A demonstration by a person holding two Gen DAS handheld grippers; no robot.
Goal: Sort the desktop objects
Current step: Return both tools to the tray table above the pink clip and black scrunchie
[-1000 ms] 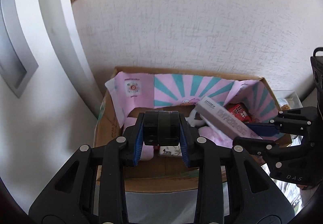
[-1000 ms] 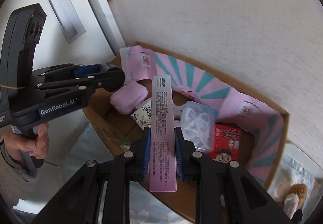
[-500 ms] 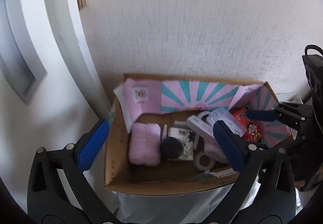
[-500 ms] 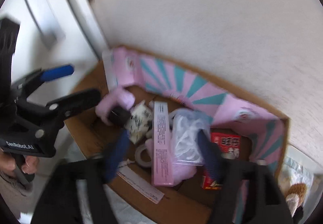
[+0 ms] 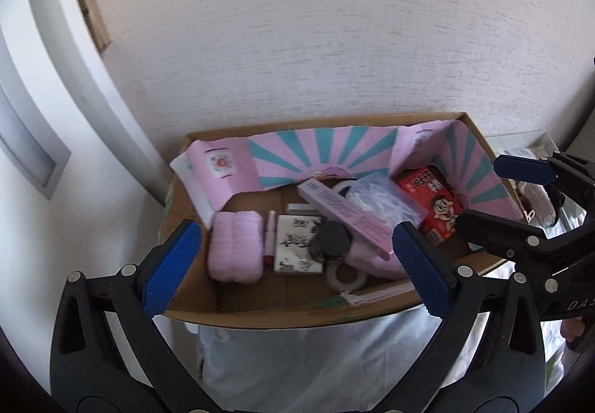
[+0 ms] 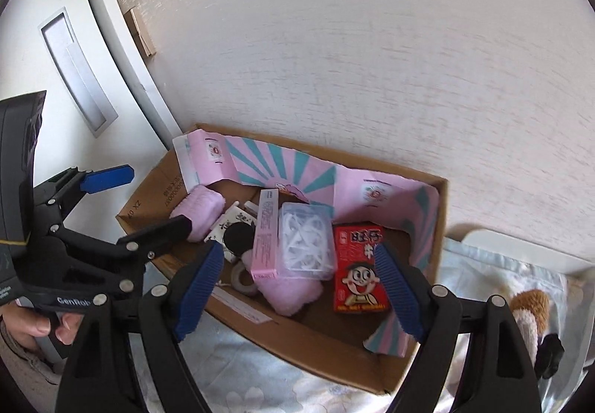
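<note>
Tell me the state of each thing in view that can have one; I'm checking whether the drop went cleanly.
left claw: open, empty.
right claw: opening, nothing between its pads.
cardboard box: open-topped, filled.
long pink box: lying in the cardboard box, released.
black round jar: resting on the other items, released.
clear plastic case: closed, lying flat.
red snack box: lying face up.

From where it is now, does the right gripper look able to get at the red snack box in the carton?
Probably yes. The red snack box lies face up with nothing on it, right below the empty right gripper, whose jaws are opening.
</note>
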